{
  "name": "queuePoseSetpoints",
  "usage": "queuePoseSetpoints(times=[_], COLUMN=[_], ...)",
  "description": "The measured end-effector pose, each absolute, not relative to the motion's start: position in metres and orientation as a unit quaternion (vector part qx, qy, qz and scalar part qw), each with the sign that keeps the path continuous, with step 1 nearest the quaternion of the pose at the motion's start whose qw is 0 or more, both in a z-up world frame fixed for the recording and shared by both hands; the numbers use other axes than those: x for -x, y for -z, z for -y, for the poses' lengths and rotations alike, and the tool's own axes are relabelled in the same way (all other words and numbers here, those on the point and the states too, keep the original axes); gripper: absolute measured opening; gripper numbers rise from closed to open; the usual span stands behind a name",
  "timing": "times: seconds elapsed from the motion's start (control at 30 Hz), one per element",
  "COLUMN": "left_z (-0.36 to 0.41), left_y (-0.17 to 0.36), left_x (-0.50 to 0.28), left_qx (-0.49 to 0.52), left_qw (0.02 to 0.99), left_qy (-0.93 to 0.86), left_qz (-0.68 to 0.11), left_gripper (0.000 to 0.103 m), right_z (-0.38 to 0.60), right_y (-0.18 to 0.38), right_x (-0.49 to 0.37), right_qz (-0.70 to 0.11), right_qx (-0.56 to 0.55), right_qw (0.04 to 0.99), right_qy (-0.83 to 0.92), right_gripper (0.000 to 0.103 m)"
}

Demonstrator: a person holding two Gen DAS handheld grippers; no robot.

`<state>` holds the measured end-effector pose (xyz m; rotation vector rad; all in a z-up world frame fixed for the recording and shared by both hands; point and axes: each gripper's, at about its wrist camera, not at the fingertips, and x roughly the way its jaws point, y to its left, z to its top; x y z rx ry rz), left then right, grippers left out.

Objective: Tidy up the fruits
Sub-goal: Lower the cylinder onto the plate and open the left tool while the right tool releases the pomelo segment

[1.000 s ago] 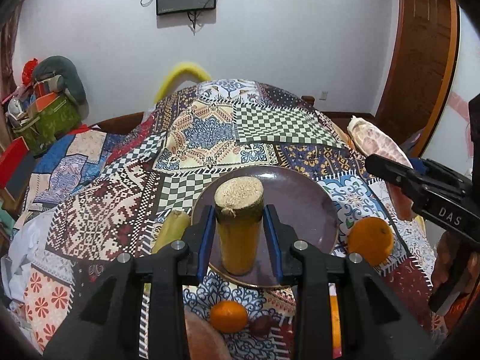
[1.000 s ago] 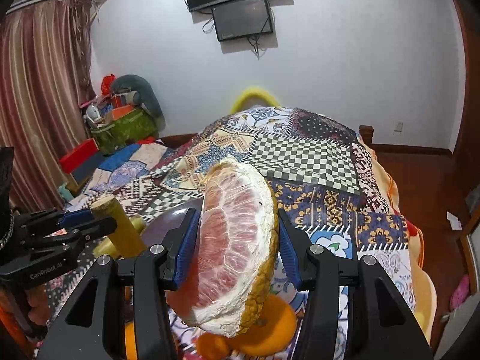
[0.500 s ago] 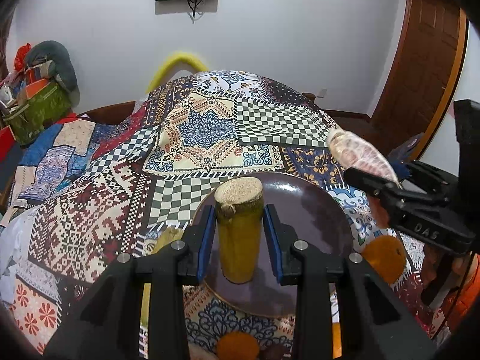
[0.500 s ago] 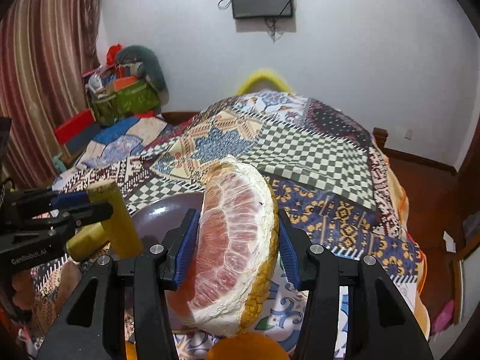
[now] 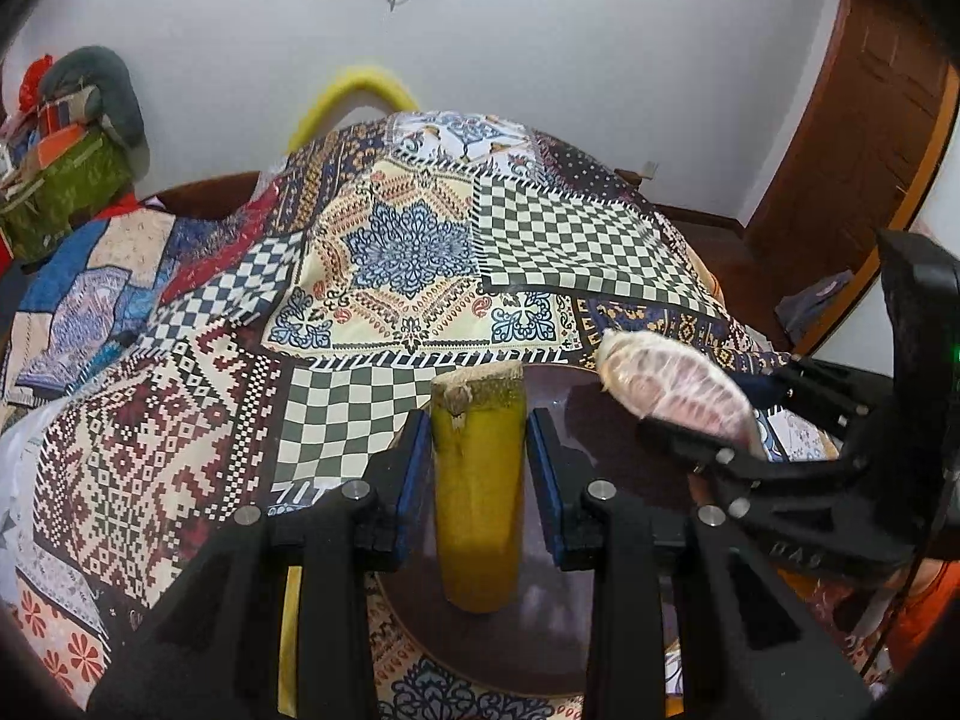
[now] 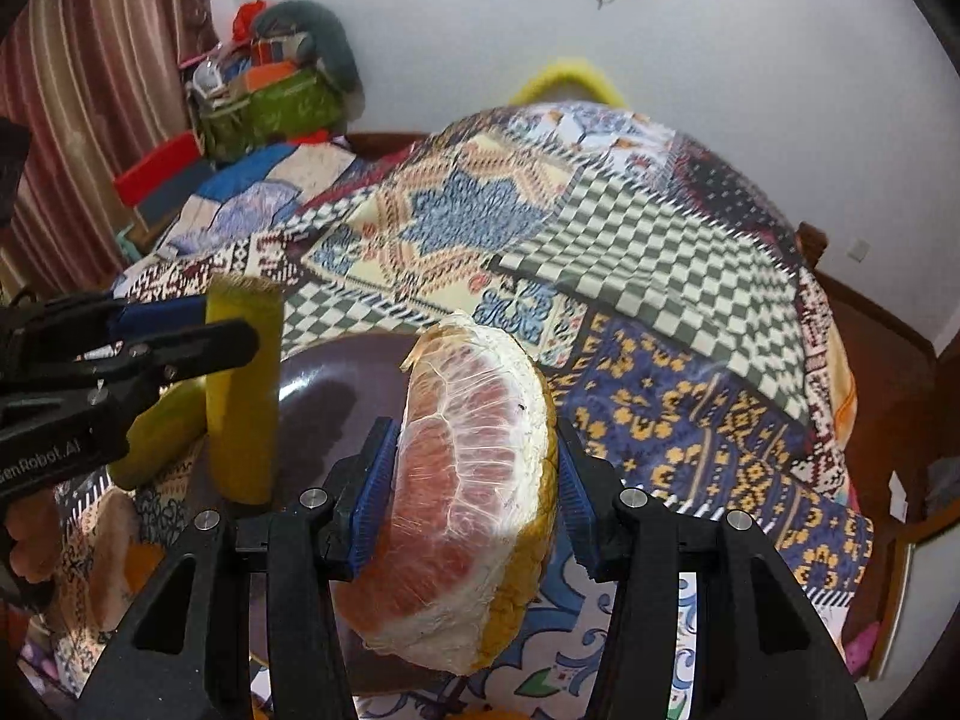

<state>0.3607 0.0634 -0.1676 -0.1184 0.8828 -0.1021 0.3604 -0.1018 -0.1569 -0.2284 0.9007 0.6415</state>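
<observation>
My left gripper (image 5: 478, 438) is shut on a short yellow cane piece (image 5: 477, 498) with a fibrous cut top, held upright over the near-left part of a dark purple plate (image 5: 570, 402). My right gripper (image 6: 474, 456) is shut on a large pomelo wedge (image 6: 468, 492), pink flesh facing the camera, hanging over the plate's (image 6: 342, 384) right side. In the left wrist view the pomelo wedge (image 5: 672, 384) sits just right of the cane piece. In the right wrist view the cane piece (image 6: 243, 408) and left gripper (image 6: 231, 324) are at the left.
A patchwork cloth (image 5: 408, 240) covers the table. Another yellow-green piece (image 6: 162, 432) lies by the plate's left edge. An orange (image 5: 924, 600) shows at the lower right. Bags (image 6: 270, 102) are piled at the far left, a wooden door (image 5: 840, 150) stands at the right.
Both grippers have moved forward and a little down over the plate, each keeping its fruit. The pomelo wedge has come in closer to the cane piece.
</observation>
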Motion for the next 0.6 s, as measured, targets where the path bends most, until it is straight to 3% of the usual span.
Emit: queuePoseSetpoints(times=[0.43,0.6], left_z=[-0.072,-0.069], left_y=[0.192,0.194], left_x=[-0.396,-0.394], left_qx=[0.094,0.089], left_qw=[0.864,0.863], left_qy=[0.047,0.043], left_qz=[-0.492,-0.495], left_gripper=[0.032,0.029], right_z=[0.097,0.099], right_y=[0.173,0.164], right_x=[-0.374,-0.370], right_qz=[-0.469,-0.447], right_qx=[0.118,0.126], right_qw=[0.818,0.832], right_qy=[-0.311,-0.305], right_gripper=[0.048,0.048])
